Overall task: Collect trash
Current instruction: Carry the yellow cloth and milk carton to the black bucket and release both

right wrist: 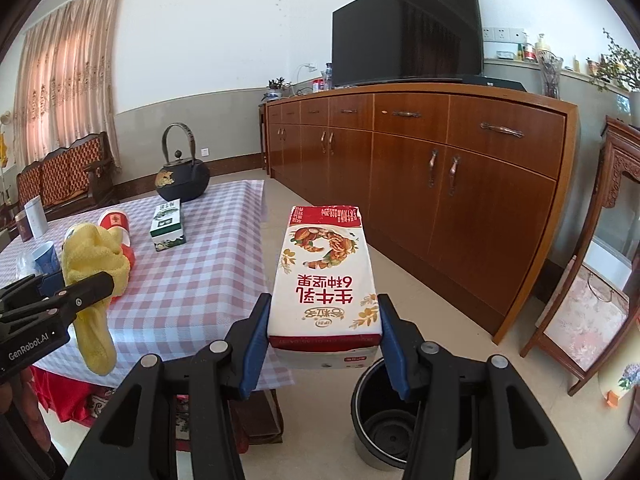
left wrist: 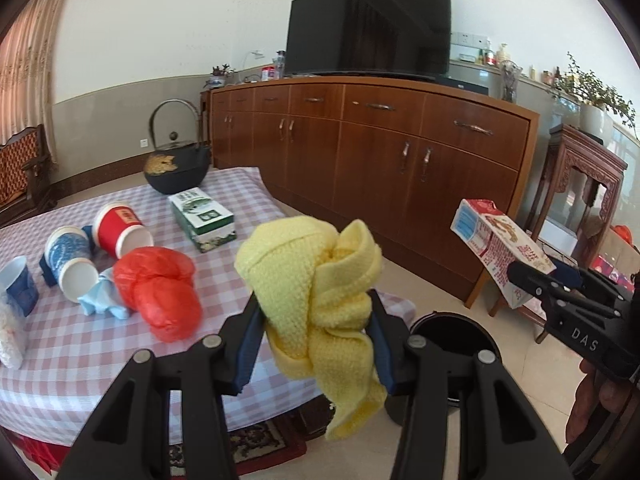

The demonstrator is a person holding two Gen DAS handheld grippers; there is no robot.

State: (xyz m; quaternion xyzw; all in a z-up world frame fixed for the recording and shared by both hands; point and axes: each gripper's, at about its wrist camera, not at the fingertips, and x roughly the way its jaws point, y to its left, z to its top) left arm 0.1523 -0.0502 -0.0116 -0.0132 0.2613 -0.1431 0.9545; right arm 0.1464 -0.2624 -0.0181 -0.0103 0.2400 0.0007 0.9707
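- Left hand-held gripper [left wrist: 316, 344] is clamped on a yellow cloth [left wrist: 316, 296], held over the counter [left wrist: 224, 280] edge.
- Right hand-held gripper [right wrist: 324, 336] is clamped on a carton [right wrist: 324, 276], past the counter's corner.
- An open bin [right wrist: 384, 420] stands on bare floor [right wrist: 460, 320] below both.

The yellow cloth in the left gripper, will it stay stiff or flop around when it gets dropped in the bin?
Likely floppy: the yellow cloth bunches above the left gripper and a tail droops below it. Probably light and unbreakable, being knitted fabric. It may snag or drape over the bin rim rather than fall cleanly.
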